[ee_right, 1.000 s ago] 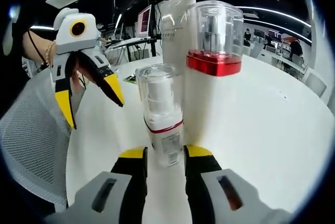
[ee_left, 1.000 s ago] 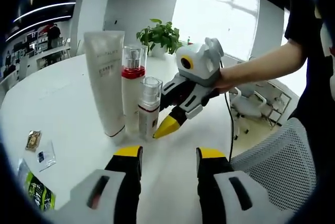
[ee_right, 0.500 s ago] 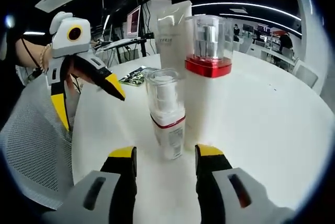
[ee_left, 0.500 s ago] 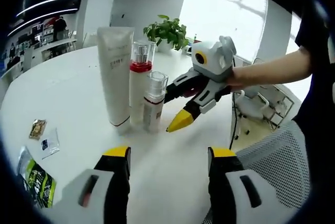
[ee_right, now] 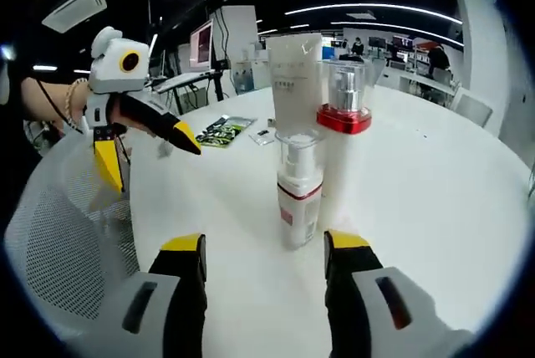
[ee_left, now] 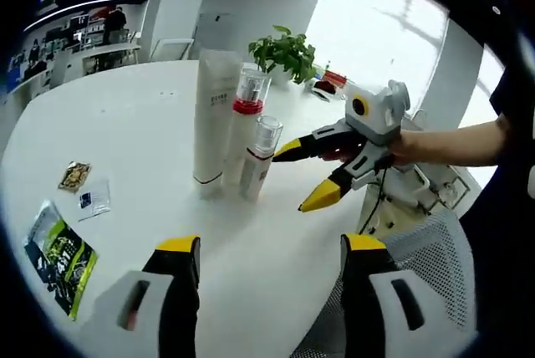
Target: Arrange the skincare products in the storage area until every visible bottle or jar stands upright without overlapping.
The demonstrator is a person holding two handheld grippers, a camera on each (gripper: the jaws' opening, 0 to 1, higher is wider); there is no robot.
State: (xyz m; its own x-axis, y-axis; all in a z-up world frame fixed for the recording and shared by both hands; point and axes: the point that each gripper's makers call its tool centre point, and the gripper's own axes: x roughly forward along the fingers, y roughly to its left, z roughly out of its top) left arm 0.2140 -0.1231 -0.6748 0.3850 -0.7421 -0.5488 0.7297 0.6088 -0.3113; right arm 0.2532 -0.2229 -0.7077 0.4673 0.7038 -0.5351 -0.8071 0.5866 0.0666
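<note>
On the white table (ee_left: 125, 140), three bottles (ee_right: 299, 199) stand upright (both grippers' jaws spread, empty).

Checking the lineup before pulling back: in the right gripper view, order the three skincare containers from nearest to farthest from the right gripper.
1. Small pump bottle, front, just ahead of the jaws.
2. Red-collared bottle, behind, slightly right.
3. White tube, rearmost, left.

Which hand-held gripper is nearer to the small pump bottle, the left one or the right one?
The right hand-held gripper is nearer: its open jaws sit just beside the small pump bottle, apart from it. The left hand-held gripper is held farther back over the white table.
</note>
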